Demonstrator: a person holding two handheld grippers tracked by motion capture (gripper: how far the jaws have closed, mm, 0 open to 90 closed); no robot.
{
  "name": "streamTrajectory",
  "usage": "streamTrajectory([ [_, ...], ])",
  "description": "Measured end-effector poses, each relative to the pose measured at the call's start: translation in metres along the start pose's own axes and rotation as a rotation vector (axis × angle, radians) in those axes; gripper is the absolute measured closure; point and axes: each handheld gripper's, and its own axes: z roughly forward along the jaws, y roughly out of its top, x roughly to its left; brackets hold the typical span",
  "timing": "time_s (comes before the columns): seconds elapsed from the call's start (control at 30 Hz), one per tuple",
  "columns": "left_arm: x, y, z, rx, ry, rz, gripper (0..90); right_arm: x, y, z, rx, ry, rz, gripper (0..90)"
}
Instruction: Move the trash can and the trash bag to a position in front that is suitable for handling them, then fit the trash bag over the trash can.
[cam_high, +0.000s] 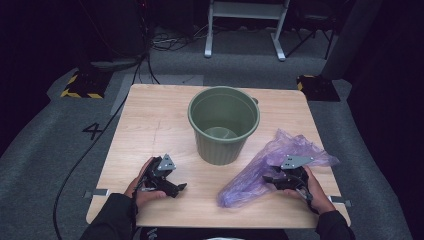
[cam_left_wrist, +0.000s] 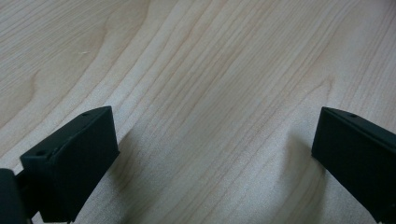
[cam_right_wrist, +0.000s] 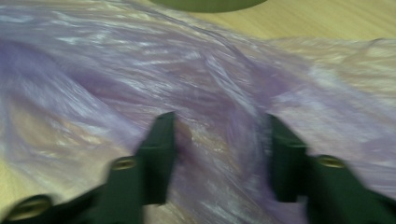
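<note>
I see a light wooden table (cam_high: 150, 130) standing on grey carpet (cam_high: 45, 150), with a black "4" (cam_high: 93, 131) marked on the floor to its left. Beyond it sit 2 yellow-and-black striped floor blocks (cam_high: 82, 85), loose black cables (cam_high: 170, 42) and a white metal frame (cam_high: 247, 22).

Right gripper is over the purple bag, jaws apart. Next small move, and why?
Probably close the right gripper on the fold of purple bag bunched between its jaws; the film looks not yet pinched. The green bin stands empty nearby, and the left gripper rests open over bare table.
</note>
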Motion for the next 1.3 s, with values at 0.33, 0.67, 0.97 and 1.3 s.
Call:
streamTrajectory([
  [0.33, 0.000, 0.000, 0.000, 0.000, 0.000, 0.000, 0.0, 0.001, 0.005, 0.003, -0.016, -0.094, -0.005, 89.3],
  [0.67, 0.000, 0.000, 0.000, 0.000, 0.000, 0.000, 0.0, -0.010, 0.015, -0.013, -0.140, -0.190, 0.062, 89.7],
  [0.97, 0.000, 0.000, 0.000, 0.000, 0.001, -0.001, 0.0, -0.014, 0.023, -0.014, -0.161, -0.216, 0.063, 89.7],
  [1.3, 0.000, 0.000, 0.000, 0.000, 0.000, -0.001, 0.0, -0.024, 0.040, -0.023, -0.232, -0.247, 0.076, 89.7],
])
